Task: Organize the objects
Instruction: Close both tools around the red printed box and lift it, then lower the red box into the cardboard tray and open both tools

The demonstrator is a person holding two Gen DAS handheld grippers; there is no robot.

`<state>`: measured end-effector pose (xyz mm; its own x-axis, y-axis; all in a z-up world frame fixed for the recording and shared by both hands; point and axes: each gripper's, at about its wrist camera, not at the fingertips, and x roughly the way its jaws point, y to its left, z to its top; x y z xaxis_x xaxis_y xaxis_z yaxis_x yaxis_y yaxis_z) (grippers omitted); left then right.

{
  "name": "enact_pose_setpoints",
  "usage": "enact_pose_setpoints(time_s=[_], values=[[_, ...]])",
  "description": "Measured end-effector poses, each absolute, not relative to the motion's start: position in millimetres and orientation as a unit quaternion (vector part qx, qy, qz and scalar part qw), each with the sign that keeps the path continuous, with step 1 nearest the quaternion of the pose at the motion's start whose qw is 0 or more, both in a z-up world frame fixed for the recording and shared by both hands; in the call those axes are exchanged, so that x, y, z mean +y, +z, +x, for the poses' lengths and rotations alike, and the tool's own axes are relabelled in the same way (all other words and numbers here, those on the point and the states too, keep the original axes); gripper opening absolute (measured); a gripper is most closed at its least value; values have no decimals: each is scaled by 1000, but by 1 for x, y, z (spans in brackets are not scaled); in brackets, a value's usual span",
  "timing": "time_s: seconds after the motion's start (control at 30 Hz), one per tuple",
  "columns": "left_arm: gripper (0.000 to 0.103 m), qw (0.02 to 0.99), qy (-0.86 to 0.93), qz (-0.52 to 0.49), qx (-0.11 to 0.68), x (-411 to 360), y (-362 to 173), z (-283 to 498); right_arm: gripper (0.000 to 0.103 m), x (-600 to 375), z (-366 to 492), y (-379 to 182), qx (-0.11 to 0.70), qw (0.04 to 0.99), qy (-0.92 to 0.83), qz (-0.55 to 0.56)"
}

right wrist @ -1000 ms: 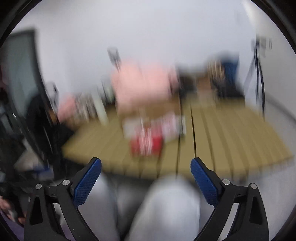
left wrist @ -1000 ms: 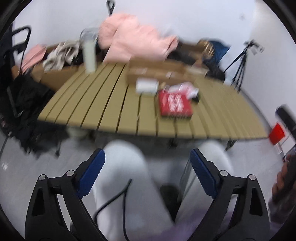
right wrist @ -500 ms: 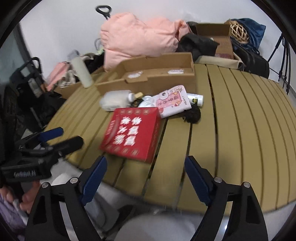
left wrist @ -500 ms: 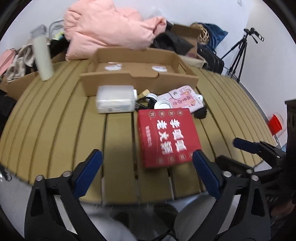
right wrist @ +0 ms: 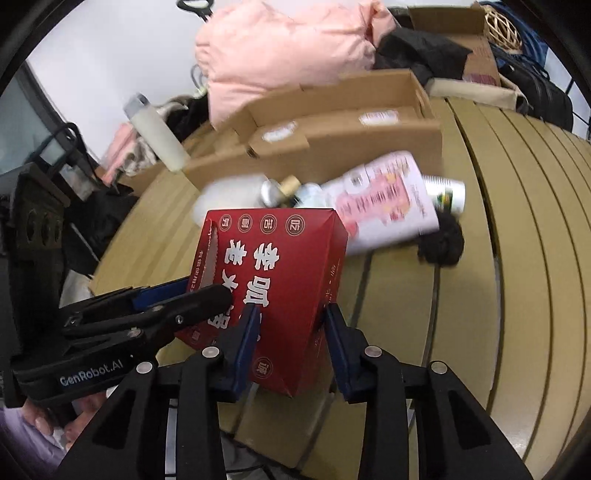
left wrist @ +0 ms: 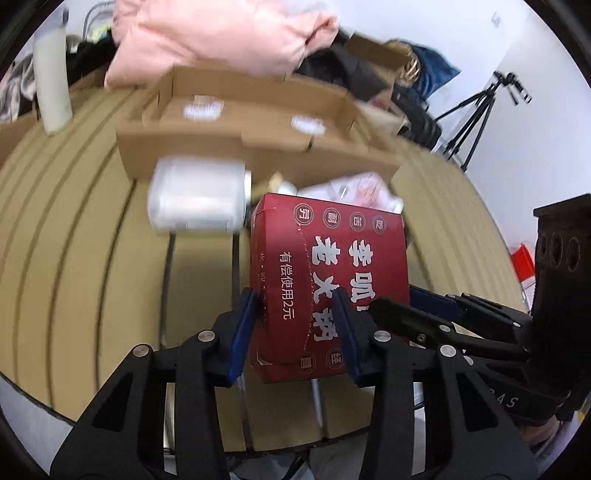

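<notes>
A red box with white Chinese lettering (left wrist: 325, 266) is held near the front edge of the slatted table (left wrist: 92, 258). My left gripper (left wrist: 295, 328) is shut on its near left corner. My right gripper (right wrist: 290, 343) is shut on its near right corner (right wrist: 295, 280); the box is tilted up off the table. An open cardboard tray (left wrist: 251, 125) stands behind it. A translucent white container (left wrist: 195, 201), a pink-and-white pouch (right wrist: 388, 199), small bottles (right wrist: 445, 194) and a black fuzzy object (right wrist: 441, 243) lie between box and tray.
A tall white bottle (left wrist: 51, 88) stands at the table's far left. A pink jacket (left wrist: 221, 37), dark clothes and a second carton (right wrist: 454, 22) are piled behind the tray. A tripod (left wrist: 480, 110) stands at right.
Both grippers have moved in from the table's front edge and closed on the red box from either side. The box is now tipped up off the table.
</notes>
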<state>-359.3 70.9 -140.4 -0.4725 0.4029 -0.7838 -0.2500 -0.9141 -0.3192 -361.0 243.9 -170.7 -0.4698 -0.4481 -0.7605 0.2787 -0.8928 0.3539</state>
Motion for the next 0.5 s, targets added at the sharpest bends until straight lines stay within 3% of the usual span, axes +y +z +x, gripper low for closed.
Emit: enact_pose_setpoints(time_s=[0.23, 0.37, 0.5], values=[[38, 216, 888, -400, -65, 63, -52, -442, 38, 237, -420, -77, -74, 234, -876, 416], [38, 203, 882, -417, -80, 52, -44, -510, 38, 219, -501, -49, -63, 233, -881, 408], [38, 190, 871, -445, -84, 40, -66, -570, 38, 206, -568, -61, -94, 240, -863, 435]])
